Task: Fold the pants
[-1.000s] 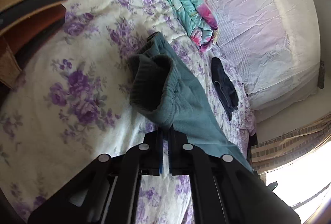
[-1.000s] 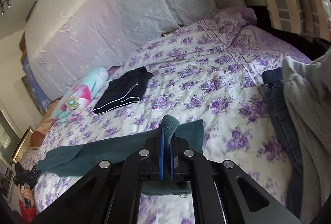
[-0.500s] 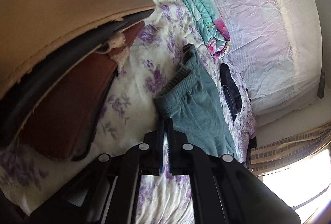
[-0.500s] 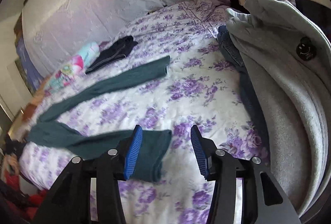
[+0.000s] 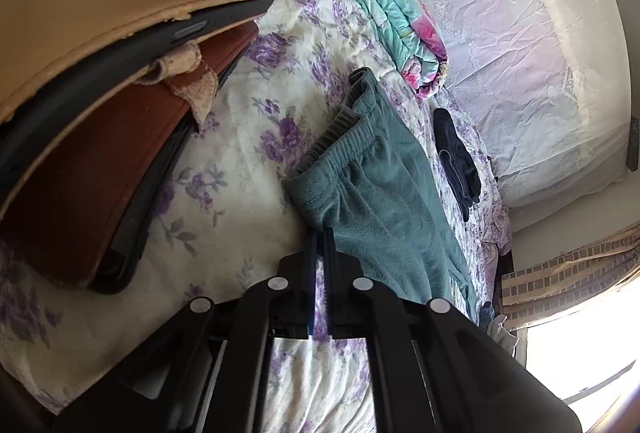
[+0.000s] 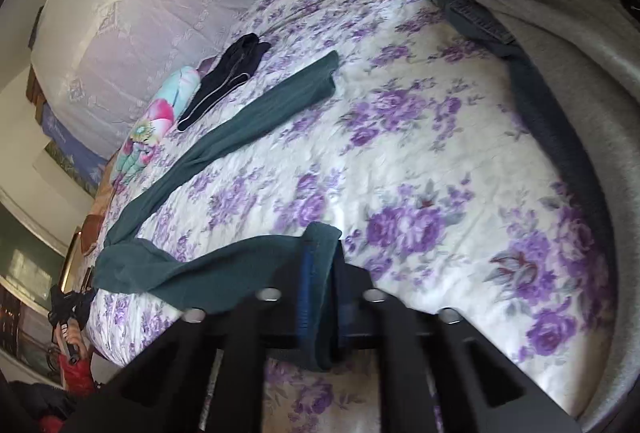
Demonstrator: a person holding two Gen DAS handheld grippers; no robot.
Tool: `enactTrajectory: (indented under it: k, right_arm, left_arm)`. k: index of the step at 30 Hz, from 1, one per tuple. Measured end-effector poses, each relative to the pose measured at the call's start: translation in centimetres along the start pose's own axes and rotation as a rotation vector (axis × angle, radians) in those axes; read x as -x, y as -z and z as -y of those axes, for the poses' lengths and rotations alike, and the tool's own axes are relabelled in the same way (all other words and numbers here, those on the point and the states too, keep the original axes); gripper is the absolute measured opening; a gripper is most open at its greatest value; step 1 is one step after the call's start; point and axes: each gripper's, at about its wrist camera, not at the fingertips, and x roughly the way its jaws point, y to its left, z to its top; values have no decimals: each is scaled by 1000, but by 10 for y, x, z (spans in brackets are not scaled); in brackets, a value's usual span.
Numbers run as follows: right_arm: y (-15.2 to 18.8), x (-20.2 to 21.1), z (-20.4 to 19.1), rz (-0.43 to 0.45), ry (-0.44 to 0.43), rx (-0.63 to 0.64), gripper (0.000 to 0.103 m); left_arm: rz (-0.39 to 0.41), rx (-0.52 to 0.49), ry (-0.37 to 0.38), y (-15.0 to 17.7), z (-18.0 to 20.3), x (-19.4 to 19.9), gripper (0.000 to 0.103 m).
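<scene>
Teal fleece pants (image 6: 224, 137) lie spread on the purple-flowered bedspread (image 6: 420, 137), the two legs apart. My left gripper (image 5: 320, 233) is shut on the waistband corner of the pants (image 5: 372, 185), low over the bed. My right gripper (image 6: 320, 253) is shut on the hem of the near leg (image 6: 320, 237), close to the bed's front edge. The far leg (image 6: 304, 85) lies flat, reaching toward the black garment.
A brown and tan bag (image 5: 104, 81) sits on the bed left of the waistband. A folded floral blanket (image 6: 160, 121) and a black garment (image 6: 228, 73) lie by the lace-covered wall. Jeans (image 6: 472, 13) and a grey sweater (image 6: 560, 45) lie at the right.
My right gripper, open half a second ago, has shut on the near leg's hem. My left gripper has stayed shut on the waistband and settled lower beside the bag.
</scene>
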Motion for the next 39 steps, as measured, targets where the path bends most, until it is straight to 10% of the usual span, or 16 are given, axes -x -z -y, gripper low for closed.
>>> enactTrajectory:
  k: [8,11,13,15,18,29,39]
  right_arm:
    - [-97,51,-99,262,-19,339,7]
    - [-79,91,-115,388,-51,584,8]
    - [-43,96,-87,340,-53,641,29]
    - [-13,88,-49,260,68,554,63]
    - [20,91,7,218,126,328,61]
    - [45,67,41,146,-113,-185,62]
    - [34,47,36,134,-110,-223,62]
  left_arm:
    - [27,6,35,-26,23,5,2]
    - [69,-31,57,-23,33,26,2]
    - [64,-64,31,-14,31,34,2]
    - [46,-73,-2,-6,24,35,5]
    - [12,-38,-53,7,6,30,30]
    - [-73,-52,28,30,28,0,39]
    - [-35,72,32,-2,22,-29,41]
